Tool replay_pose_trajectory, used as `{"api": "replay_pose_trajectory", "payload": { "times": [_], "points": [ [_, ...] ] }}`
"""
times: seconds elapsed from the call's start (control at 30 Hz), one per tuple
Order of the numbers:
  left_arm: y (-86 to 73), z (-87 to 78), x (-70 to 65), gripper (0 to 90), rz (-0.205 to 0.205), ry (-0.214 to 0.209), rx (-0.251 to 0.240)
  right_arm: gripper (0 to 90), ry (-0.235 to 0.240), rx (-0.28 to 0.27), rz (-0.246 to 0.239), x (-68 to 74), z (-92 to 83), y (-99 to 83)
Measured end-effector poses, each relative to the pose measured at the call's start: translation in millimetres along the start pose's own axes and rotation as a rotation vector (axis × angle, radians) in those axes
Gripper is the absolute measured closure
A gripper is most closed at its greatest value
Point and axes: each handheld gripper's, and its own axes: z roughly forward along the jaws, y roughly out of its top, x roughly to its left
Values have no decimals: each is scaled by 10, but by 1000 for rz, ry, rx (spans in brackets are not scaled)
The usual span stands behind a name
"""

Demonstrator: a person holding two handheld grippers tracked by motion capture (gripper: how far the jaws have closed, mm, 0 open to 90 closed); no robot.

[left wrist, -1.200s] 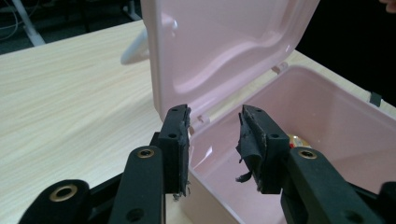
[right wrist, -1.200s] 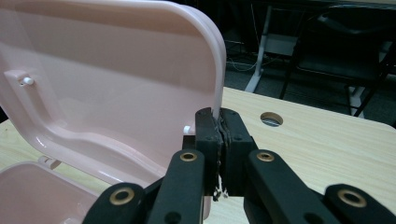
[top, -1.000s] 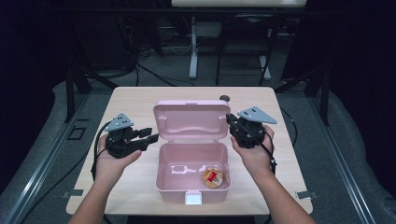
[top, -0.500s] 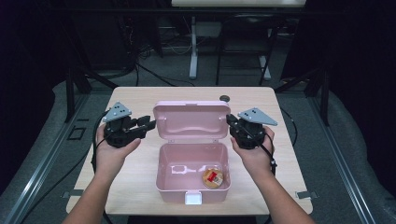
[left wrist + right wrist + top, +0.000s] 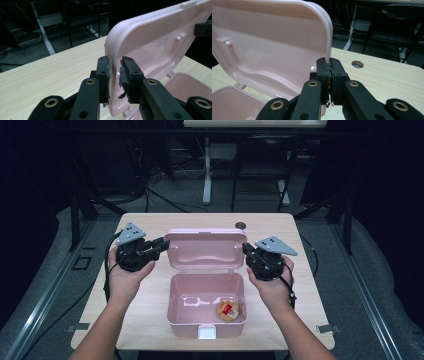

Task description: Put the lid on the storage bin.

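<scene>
A pink lunch box [image 5: 172, 295] stands open on the table with its lid [image 5: 205, 247] upright. Inside it lies a round snack with a red label [image 5: 228, 310]. My left gripper [image 5: 162, 242] is at the lid's left edge. Its jaws have just been closing, and the lid's rim [image 5: 113, 52] stands between the pads [image 5: 107, 68] with a narrow gap left, so my left gripper [image 5: 115, 62] is still open. My right gripper [image 5: 246, 249] is shut on the lid's right edge [image 5: 328, 37], the pads [image 5: 323, 68] of my right gripper [image 5: 330, 62] pinching it.
The box has a white latch [image 5: 207, 332] at its front. A round cable hole [image 5: 240, 225] lies in the wooden tabletop [image 5: 300, 235] behind the lid. Dark chairs and desk legs stand beyond the table's far edge.
My left gripper has moved up and forward from beside the box to the lid's left edge, and its jaws have narrowed around the rim. The right gripper has kept still.
</scene>
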Motion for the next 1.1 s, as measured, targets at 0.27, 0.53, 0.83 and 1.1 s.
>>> {"api": "replay_pose_trajectory", "payload": {
  "times": [0.27, 0.53, 0.83, 1.1],
  "points": [
    [16, 3, 23, 823, -25, 4, -6, 864, 4, 1, 2, 0, -6, -2],
    [16, -3, 12, 830, -23, 6, -9, 841, 10, -6, -2, -5, -15, 70],
    [49, 20, 18, 834, -11, 7, 5, 847, 25, 4, 15, -62, 7, 241],
    [80, 62, 31, 838, -7, 17, 10, 856, 0, 10, 6, -69, 68, 276]
  ]
}}
